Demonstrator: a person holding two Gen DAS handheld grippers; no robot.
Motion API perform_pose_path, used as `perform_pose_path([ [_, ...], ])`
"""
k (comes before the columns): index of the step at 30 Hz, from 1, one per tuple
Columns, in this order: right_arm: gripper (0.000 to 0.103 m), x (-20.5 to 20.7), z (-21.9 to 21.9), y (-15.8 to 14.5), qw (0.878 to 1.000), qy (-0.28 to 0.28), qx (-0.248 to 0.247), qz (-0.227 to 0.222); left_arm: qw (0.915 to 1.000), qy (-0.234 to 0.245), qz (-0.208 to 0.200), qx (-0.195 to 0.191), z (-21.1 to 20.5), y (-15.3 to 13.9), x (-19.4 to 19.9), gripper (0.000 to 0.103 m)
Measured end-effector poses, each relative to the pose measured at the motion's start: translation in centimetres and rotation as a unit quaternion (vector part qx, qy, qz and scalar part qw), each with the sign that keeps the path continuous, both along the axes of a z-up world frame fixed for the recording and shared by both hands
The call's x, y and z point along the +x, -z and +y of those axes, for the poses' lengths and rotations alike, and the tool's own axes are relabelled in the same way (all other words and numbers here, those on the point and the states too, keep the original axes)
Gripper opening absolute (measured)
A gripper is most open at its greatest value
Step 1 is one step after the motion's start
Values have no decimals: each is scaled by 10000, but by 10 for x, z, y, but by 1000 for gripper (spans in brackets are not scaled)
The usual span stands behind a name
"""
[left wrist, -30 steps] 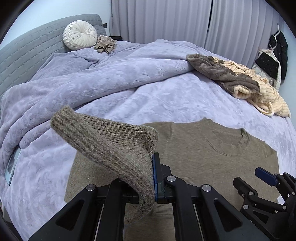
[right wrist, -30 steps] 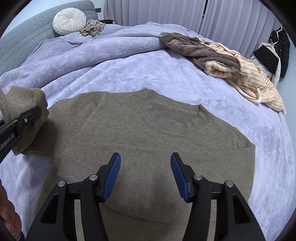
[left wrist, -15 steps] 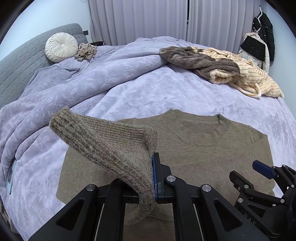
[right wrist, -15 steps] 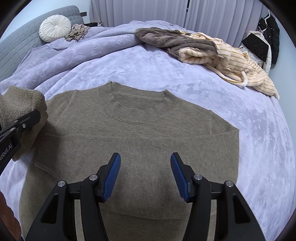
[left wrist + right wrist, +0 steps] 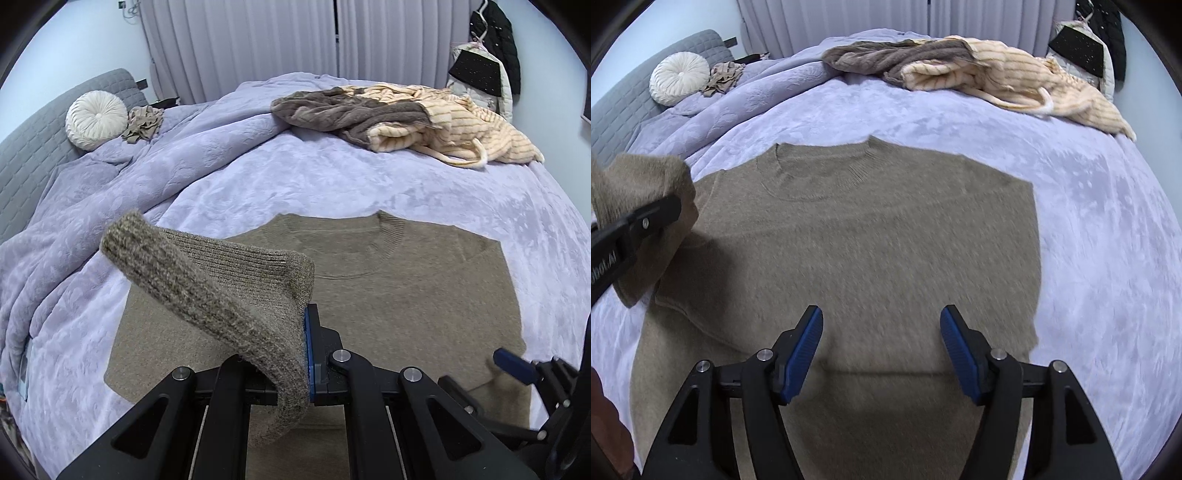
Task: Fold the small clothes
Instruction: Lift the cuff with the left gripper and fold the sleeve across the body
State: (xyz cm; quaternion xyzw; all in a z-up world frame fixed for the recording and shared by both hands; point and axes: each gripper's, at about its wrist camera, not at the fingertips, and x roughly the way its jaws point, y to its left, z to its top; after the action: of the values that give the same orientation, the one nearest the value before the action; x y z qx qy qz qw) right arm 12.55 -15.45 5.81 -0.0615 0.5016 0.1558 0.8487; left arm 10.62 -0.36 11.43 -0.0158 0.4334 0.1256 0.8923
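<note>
My left claw (image 5: 304, 354) is clamped tight on the ribbed cuff of the olive-brown knitted sweater's sleeve (image 5: 221, 291), and that sleeve rises off the bed, arches to the left in front of my left camera and droops over the claw's frame. The rest of the olive-brown knitted sweater (image 5: 871, 236) lies flat on the lavender plush bedspread (image 5: 1089, 229), its round neckline at the far edge, pointing toward the curtains. Its body spreads directly below and ahead of both claws.

My right claw (image 5: 881, 345) hangs above the lower middle of the sweater with its jaws opening; the blue pads (image 5: 803, 347) stand well apart with only the flat knit showing beneath the gap, and nothing is gripped between them. From the right camera, the lifted sleeve and the left claw's black finger sit at the left edge, beside the sweater's left shoulder. From the left camera, the right claw shows at the lower right, over the sweater's right lower corner.

Well beyond the neckline, a heap of brown and cream striped fleece garments (image 5: 399, 114) rests on the far side of the bed. A round white pleated cushion (image 5: 96, 120) leans against the grey quilted headboard (image 5: 33, 140) at the far left.
</note>
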Motion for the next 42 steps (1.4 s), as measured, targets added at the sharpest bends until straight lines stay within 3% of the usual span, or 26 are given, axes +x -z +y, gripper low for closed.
perform_pose_path([
  [9, 70, -23, -45, 7, 9992, 341, 175, 113, 9997, 243, 48, 83, -41, -4, 2, 9],
  [28, 70, -32, -113, -4, 9965, 754, 365, -65, 9976, 644, 37, 247, -112, -14, 16, 9],
  [42, 70, -38, -138, 5, 9944, 932, 503, -23, 9946, 711, 455, 603, -137, 26, 34, 9],
])
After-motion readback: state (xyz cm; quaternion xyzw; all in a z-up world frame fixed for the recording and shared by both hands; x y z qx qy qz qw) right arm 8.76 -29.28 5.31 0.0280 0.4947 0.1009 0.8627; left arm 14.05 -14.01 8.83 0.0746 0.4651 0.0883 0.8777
